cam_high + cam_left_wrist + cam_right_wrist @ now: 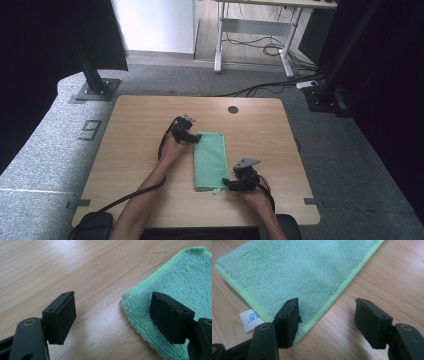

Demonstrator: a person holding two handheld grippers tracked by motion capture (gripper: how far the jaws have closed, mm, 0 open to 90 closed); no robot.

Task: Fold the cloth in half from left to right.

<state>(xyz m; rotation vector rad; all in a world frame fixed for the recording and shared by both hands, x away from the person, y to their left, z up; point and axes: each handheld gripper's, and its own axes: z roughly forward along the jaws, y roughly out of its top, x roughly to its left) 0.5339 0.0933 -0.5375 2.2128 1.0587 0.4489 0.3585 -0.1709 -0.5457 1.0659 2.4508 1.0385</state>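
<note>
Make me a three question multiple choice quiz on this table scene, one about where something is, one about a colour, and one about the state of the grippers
1. Where is the right gripper?
A. At the cloth's near right corner
B. At the table's far left corner
C. Over the round hole in the table

2. What colour is the cloth?
A. Red
B. Green
C. Dark blue

3. How do the jaws of the left gripper stand?
A. Shut on the cloth
B. Shut on nothing
C. Open, with a corner of the cloth between them

Answers: 1 A, the high view puts it by the cloth's near right corner, and the right gripper view shows that corner and the white label close by. 2 B, it is light green in every view. 3 C, the left gripper view shows a wide gap, with a cloth corner lying flat on the table.
</note>
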